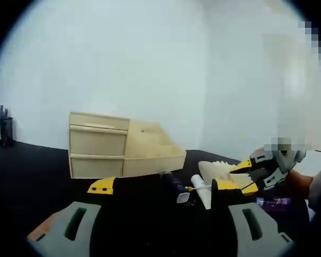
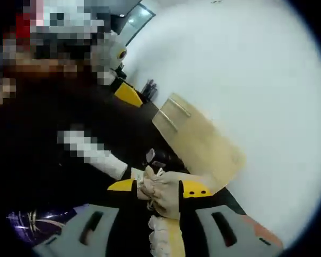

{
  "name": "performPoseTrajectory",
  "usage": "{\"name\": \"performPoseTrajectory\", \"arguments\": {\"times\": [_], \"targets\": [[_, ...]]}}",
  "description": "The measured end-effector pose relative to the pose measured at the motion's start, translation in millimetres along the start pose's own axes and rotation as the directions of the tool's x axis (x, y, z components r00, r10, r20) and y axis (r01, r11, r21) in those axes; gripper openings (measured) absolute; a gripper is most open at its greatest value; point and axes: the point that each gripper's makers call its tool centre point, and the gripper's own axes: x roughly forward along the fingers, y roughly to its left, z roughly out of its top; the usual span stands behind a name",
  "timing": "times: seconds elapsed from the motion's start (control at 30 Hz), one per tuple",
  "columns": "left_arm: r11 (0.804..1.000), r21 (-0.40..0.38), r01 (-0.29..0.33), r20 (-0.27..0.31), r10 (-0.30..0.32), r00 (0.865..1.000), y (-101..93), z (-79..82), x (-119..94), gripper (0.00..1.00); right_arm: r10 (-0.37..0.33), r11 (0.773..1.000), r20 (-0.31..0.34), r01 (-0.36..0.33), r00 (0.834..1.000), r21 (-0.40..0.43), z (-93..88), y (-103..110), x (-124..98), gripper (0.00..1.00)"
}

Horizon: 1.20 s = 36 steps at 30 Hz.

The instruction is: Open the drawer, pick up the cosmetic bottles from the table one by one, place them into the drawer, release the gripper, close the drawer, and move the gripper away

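Judging by the two shut fronts of the wooden drawer unit, set toward the back left of the black counter, at the opening step, with no bottle stowed yet. Spread wide and empty: left tongs, held low and roughly level over the near edge of the counter, aimed at the unit's right side. Pinched on a cream frilled pouch, or so it seems from the cloth pressed against both yellow tips: right tongs, rolled hard to one side and low over the counter's right end.

Lying between the unit and the pouch, near mid-counter: a dark bottle and, just beside it, a white bottle. Farther toward the right edge, a purple bottle.

To do the step well:
- Square up to a drawer front before reaching.
- Catch the top lip or edge of the front, since no handle can be made out.
- Pull straight out along the drawer's run, not sideways, lest the light unit slide.
- Sweep wide of the bottles on the way in.
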Motion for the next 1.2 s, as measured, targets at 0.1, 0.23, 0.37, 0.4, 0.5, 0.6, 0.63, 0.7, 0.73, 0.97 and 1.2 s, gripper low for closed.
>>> {"name": "performPoseTrajectory", "arguments": {"times": [0.1,0.23,0.37,0.4,0.5,0.6,0.63,0.7,0.73,0.97,1.2], "targets": [[1.0,-0.003,0.001,0.004,-0.001,1.0,-4.7,-2.0,-1,0.64,-0.055,0.993,-0.05,0.049,0.997,-0.107,-10.4,-4,5,0.28],[1.0,-0.007,0.002,0.01,-0.002,1.0,-4.7,-0.6,-1,0.64,-0.086,0.989,-0.055,0.079,0.995,-0.123,-11.5,-6,9,0.27],[1.0,-0.008,0.002,0.011,-0.002,1.0,-3.8,0.2,-1,0.64,-0.13,0.981,-0.07,0.118,0.989,-0.157,-16.1,-13,10,0.13],[1.0,-0.008,0.003,0.011,-0.003,1.0,-4.8,-0.3,-1,0.63,-0.127,0.981,-0.069,0.115,0.989,-0.157,-16.0,-14,10,0.1],[1.0,-0.006,0.004,0.011,-0.004,1.0,-8.0,-2.3,-2,0.63,-0.147,0.985,-0.049,0.142,0.988,-0.102,-12.0,-23,6,0.04],[1.0,-0.005,0.005,0.01,-0.004,1.0,-8.2,-2.7,-2,0.63,-0.15,0.987,-0.037,0.148,0.988,-0.063,-10.4,-28,3,0.01],[1.0,-0.005,0.005,0.009,-0.005,1.0,-8.0,-2.8,-1,0.63,-0.147,0.988,-0.038,0.145,0.988,-0.049,-10.7,-28,2,0.01],[1.0,-0.003,0.004,0.008,-0.004,1.0,-4.9,-1.7,-1,0.63,-0.151,0.988,-0.028,0.15,0.988,-0.026,-9.3,-30,1,0.0],[1.0,-0.004,0.004,0.008,-0.004,1.0,-3.3,-0.8,-1,0.63,-0.149,0.989,-0.025,0.149,0.989,0.005,-8.8,-31,0,0.0],[1.0,0.008,0.008,0.01,-0.008,1.0,0.9,2.5,-1,0.63,-0.131,0.898,0.12,0.067,0.984,0.435,16.0,-52,-18,0.0],[0.998,-0.005,0.057,0.06,-0.057,0.997,-13.0,9.7,-6,0.61,-0.104,0.636,0.365,-0.22,0.925,0.739,38.5,-75,-50,0.0]]}}
